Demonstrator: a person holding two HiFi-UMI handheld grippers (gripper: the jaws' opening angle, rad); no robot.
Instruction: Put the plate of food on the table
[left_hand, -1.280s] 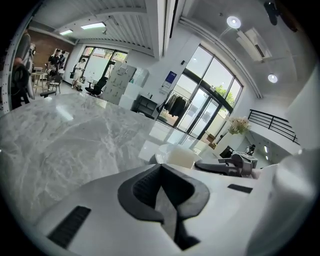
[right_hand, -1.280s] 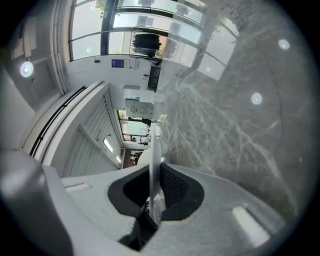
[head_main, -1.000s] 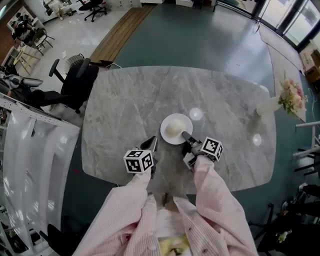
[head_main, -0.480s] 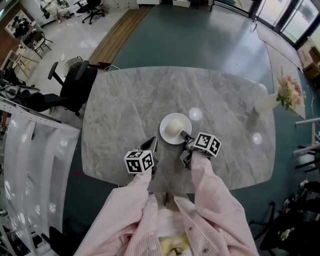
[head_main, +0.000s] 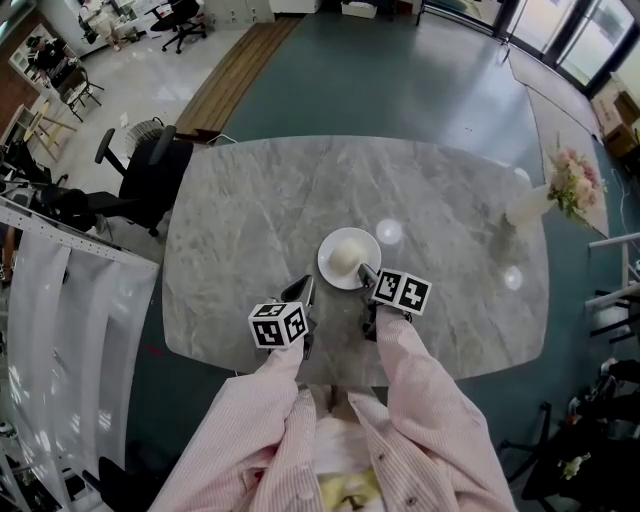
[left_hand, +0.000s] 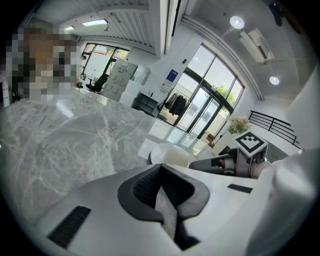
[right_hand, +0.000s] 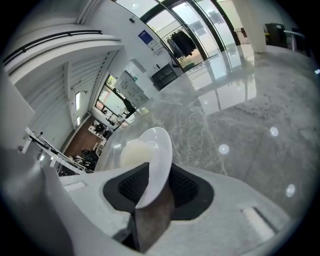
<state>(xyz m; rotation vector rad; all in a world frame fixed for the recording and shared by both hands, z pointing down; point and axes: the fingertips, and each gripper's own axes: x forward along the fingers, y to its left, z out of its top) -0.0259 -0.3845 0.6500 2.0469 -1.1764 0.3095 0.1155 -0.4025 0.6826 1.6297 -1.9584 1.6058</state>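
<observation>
A white plate (head_main: 325, 262) holding a pale round lump of food (head_main: 346, 257) rests on the grey marble table (head_main: 250, 210), near its middle. My right gripper (head_main: 366, 272) reaches the plate's near right rim. In the right gripper view the plate's rim (right_hand: 159, 160) stands between the two pads, the food (right_hand: 132, 152) lies beyond it, and the jaws are opening, with dark gaps on both sides of the rim. My left gripper (head_main: 305, 288) hovers near the table's front edge, left of the plate, shut on nothing. The left gripper view shows the plate (left_hand: 167, 154) ahead to the right.
A vase of pink flowers (head_main: 560, 195) stands at the table's far right edge. A black office chair (head_main: 150, 165) sits off the table's left corner, and a white rack (head_main: 60, 300) stands further left. The table's front edge runs just under both grippers.
The right gripper's marker cube has swung a little left toward the plate. The plate has stayed in place on the table. The left gripper has not moved.
</observation>
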